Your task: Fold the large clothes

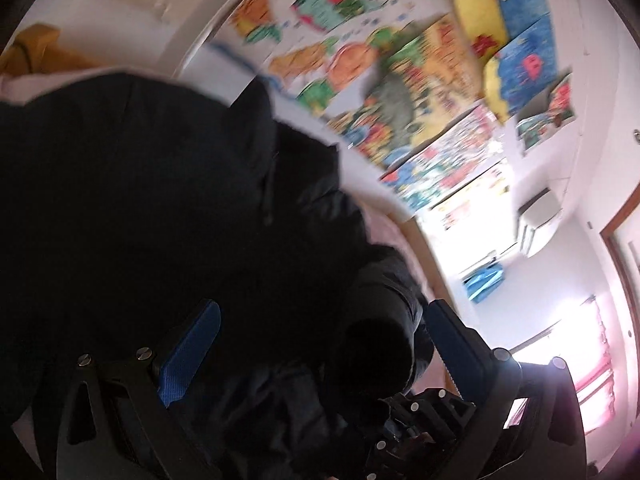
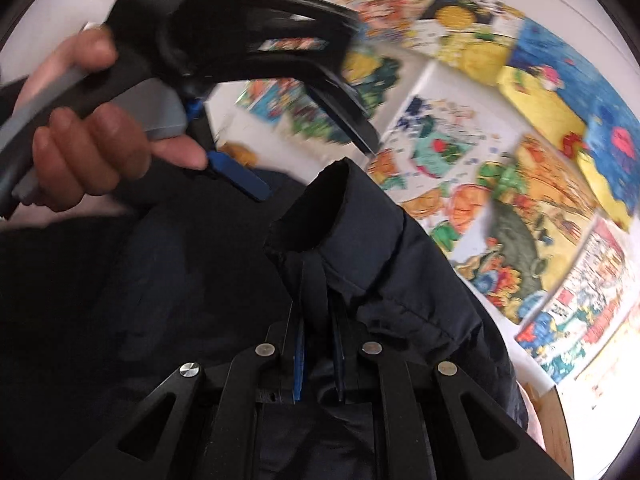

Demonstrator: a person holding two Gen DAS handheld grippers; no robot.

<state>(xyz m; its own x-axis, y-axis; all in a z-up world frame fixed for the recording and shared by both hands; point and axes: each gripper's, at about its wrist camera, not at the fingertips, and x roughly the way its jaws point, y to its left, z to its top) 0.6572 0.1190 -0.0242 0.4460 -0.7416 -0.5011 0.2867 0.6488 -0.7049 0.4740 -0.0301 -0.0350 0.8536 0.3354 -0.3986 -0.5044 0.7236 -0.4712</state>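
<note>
A big dark puffer jacket (image 1: 160, 200) fills the left wrist view, bunched up over a pink surface. My left gripper (image 1: 328, 344) is open, its blue pads (image 1: 208, 352) far apart, with a dark sleeve end lying between them and neither pad pressing on it. In the right wrist view my right gripper (image 2: 316, 320) is shut on a fold of the jacket (image 2: 380, 260) just below its collar. A hand (image 2: 80, 152) holds the left gripper (image 2: 316, 168) at upper left, jaws spread above the jacket.
Colourful drawings (image 1: 400, 92) cover the white wall (image 2: 460, 92) behind. Pink bedding (image 1: 392, 236) with a wooden edge (image 2: 554, 420) lies under the jacket. An air conditioner (image 1: 536, 216) and a bright window (image 1: 560, 340) are at the right. A yellow object (image 1: 36, 52) sits at far left.
</note>
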